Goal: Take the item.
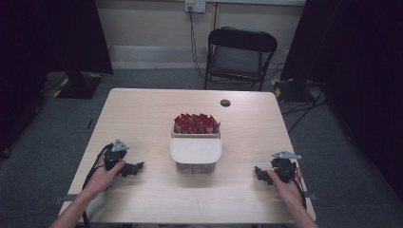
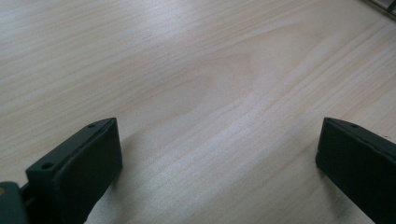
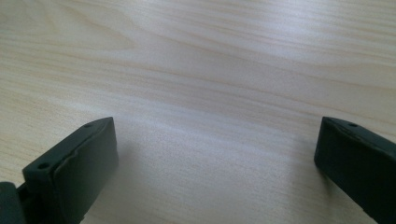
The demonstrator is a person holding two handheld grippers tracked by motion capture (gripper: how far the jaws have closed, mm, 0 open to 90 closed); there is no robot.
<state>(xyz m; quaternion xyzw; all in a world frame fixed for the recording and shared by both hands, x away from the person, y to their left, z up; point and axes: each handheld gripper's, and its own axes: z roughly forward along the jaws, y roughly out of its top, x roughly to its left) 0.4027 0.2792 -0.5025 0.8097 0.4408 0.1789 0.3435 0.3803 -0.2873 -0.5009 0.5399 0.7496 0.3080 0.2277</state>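
- Room: grey carpet floor (image 1: pixel 157 80), dark curtains (image 1: pixel 361 71) on both sides, pale back wall with a wall socket (image 1: pixel 195 5) and a cable running down.
- Light wood table (image 1: pixel 142 114), grain visible, small round hole (image 1: pixel 225 102) near the far edge.
- Black folding chair (image 1: pixel 240 54) behind the table.
- Container (image 1: pixel 196 152) at table centre, white lid part toward the person, red packets (image 1: pixel 196 123) packed in its far compartment.
- Left gripper (image 1: pixel 135 167) rests on the table at near left, held in the left hand (image 1: pixel 102 178), jaws spread wide, nothing between them; well apart from the container.
- Right gripper (image 1: pixel 259 173) at near right, in the right hand (image 1: pixel 285 187), jaws wide apart, empty.
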